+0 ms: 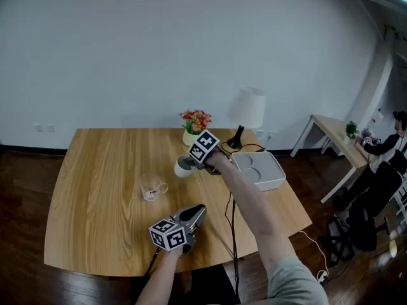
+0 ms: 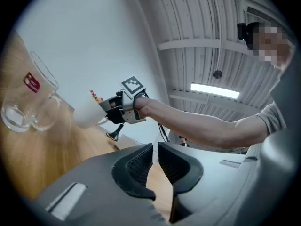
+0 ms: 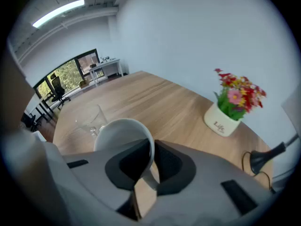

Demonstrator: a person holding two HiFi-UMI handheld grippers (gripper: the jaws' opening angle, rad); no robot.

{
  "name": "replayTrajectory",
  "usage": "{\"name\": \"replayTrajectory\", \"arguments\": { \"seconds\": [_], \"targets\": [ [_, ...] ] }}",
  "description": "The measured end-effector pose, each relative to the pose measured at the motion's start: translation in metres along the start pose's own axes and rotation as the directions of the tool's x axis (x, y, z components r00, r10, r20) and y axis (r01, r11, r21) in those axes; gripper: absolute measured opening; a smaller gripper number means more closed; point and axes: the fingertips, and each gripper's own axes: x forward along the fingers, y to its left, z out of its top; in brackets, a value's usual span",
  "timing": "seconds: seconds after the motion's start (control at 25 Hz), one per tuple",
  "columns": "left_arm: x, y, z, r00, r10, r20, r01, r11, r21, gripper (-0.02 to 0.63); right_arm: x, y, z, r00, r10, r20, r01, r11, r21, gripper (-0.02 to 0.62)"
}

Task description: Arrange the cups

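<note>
The wooden table [image 1: 95,202] filled most of the head view. Its left half lay bare out to the rounded edges, and its clutter sat along the far and right sides. A white tray [image 1: 275,173] with round hollows rested near the right edge. A white-shaded lamp [image 1: 247,108] and a pot of flowers [image 1: 194,127] stood along the far edge, and a black cable [image 1: 233,224] ran from the lamp's foot over the near edge.

We saw the right gripper [image 1: 193,162] pointing steeply down between the tray and the flowers. Its jaws were nearly together, pinching the rim of a white cup [image 1: 184,166]. Only its own view showed one pad inside the cup's wall and one outside. In no view could we tell whether the cup's base touched the wood.

The left gripper [image 1: 200,211] hung above the table's near edge, pointing roughly level. Its jaws were drawn almost together with nothing between them.

A glass mug [image 1: 152,187] stood upright near the middle of the table, well apart from the white cup, with open wood all round it. Only the left gripper view showed a red mark on the glass, and that view cut the mug off at its left border. In the right gripper view the glass was faint and hard to make out behind the cup.
</note>
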Motion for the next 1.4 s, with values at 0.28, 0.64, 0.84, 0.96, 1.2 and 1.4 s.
{"name": "replayTrajectory", "arguments": {
  "seconds": [0.28, 0.64, 0.84, 0.96, 1.2, 1.4],
  "targets": [
    [0.042, -0.021, -0.02, 0.997, -0.048, -0.053, 0.052, 0.996, 0.077, 0.046, -0.118, -0.095, -0.03, 0.991, -0.123, 0.047, 0.12, 0.99, 0.076, 0.044],
    [0.054, -0.041, -0.035, 0.994, -0.083, -0.073, 0.092, 0.986, 0.138, 0.04, -0.161, -0.203, -0.141, 0.958, -0.28, -0.069, 0.287, 0.906, 0.311, 0.044],
    [0.057, -0.038, -0.045, 0.993, -0.053, -0.104, 0.069, 0.985, 0.161, 0.041, -0.138, -0.223, -0.142, 0.965, -0.25, -0.073, 0.259, 0.892, 0.371, 0.046],
    [0.062, -0.037, -0.051, 0.99, -0.046, -0.132, 0.069, 0.981, 0.179, 0.041, -0.13, -0.235, -0.144, 0.964, -0.244, -0.106, 0.266, 0.885, 0.382, 0.048],
    [0.065, -0.033, -0.057, 0.984, -0.026, -0.175, 0.058, 0.981, 0.184, 0.041, -0.123, -0.238, -0.136, 0.977, -0.209, -0.037, 0.208, 0.906, 0.369, 0.064],
    [0.066, -0.033, -0.057, 0.984, -0.02, -0.178, 0.056, 0.978, 0.2, 0.038, -0.123, -0.243, -0.125, 0.971, -0.236, 0.028, 0.206, 0.892, 0.403, 0.071]
  ]
}}
